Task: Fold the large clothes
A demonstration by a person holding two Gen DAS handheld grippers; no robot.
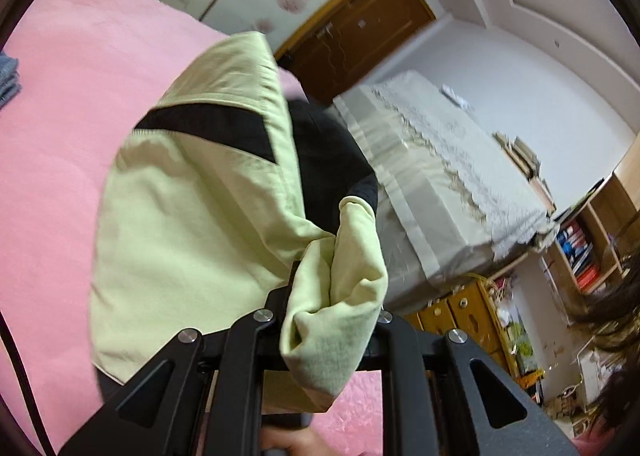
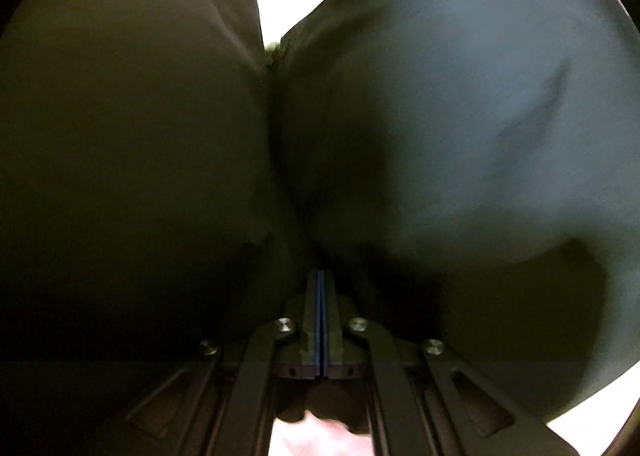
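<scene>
Left wrist: jacket (image 1: 192, 224) in left gripper (image 1: 328, 320)

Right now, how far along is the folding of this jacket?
Early. Done: a blue pile sits folded on the pink bed. In hand: the left gripper pinches the green jacket clear of the bed; the right gripper is shut on dark cloth. Left: laying it flat and every fold.

garment (image 1: 192, 224): bunched in the left tool (image 1: 332, 296), hanging over the bed (image 1: 72, 104). folded pile (image 1: 8, 80): on the bed, far left. second bed (image 1: 432, 184): right of the garment. shelves (image 1: 580, 248): far right. right tool (image 2: 321, 288): fabric (image 2: 460, 104) draped close before it.
</scene>
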